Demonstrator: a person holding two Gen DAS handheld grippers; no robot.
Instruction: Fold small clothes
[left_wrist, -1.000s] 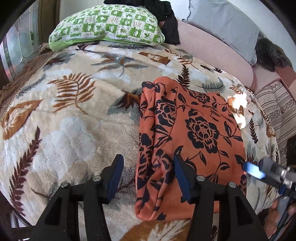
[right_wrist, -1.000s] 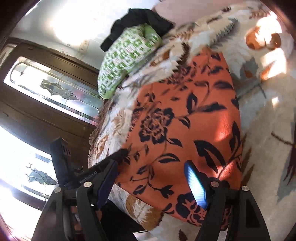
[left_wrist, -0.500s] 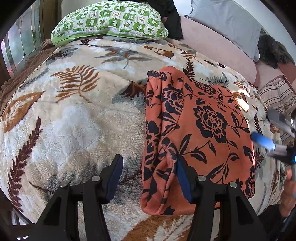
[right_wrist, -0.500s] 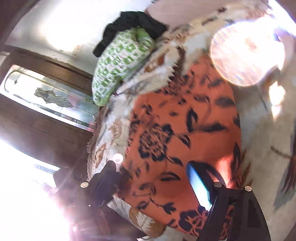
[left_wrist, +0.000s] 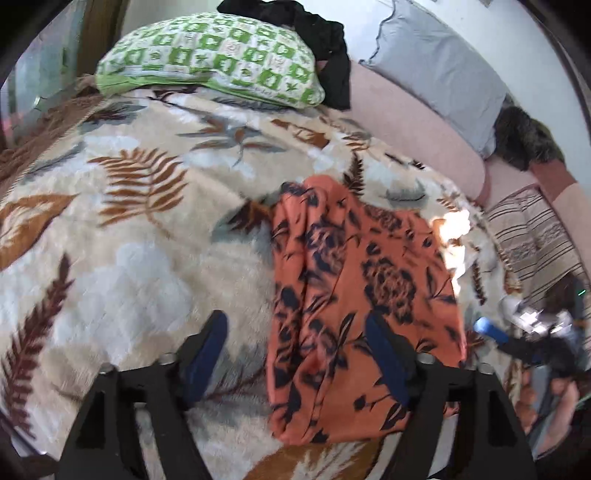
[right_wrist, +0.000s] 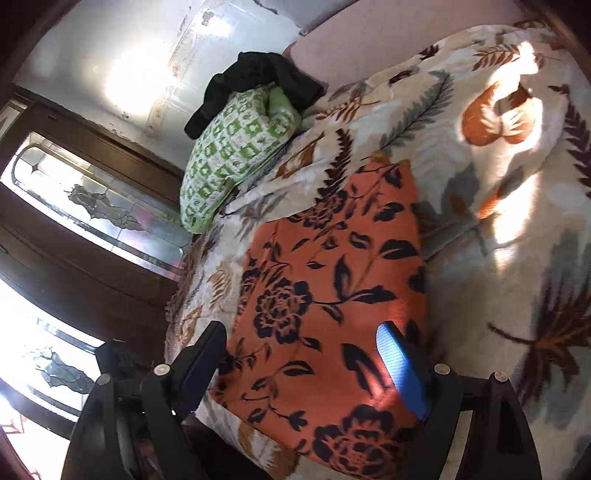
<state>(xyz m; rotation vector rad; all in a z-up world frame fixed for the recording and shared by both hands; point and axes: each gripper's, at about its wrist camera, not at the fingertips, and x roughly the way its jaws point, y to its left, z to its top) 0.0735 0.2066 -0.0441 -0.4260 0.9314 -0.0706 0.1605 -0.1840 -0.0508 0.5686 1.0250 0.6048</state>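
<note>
An orange garment with black flowers (left_wrist: 354, 295) lies folded in a long rectangle on the leaf-print blanket (left_wrist: 129, 258). My left gripper (left_wrist: 295, 347) is open and empty, hovering over the garment's near left edge. The garment also shows in the right wrist view (right_wrist: 332, 295). My right gripper (right_wrist: 303, 354) is open and empty, its jaws spread above the garment's near end. The right gripper also shows at the right edge of the left wrist view (left_wrist: 517, 332).
A green-and-white pillow (left_wrist: 210, 51) with a black garment (left_wrist: 321, 29) on it lies at the far end of the bed. A grey pillow (left_wrist: 439, 70) and a striped cushion (left_wrist: 532, 229) sit to the right. A dark glass-panelled door (right_wrist: 74, 229) stands beside the bed.
Both grippers have drawn back a little from the garment. The left gripper's jaws have spread wider. The garment lies as before.
</note>
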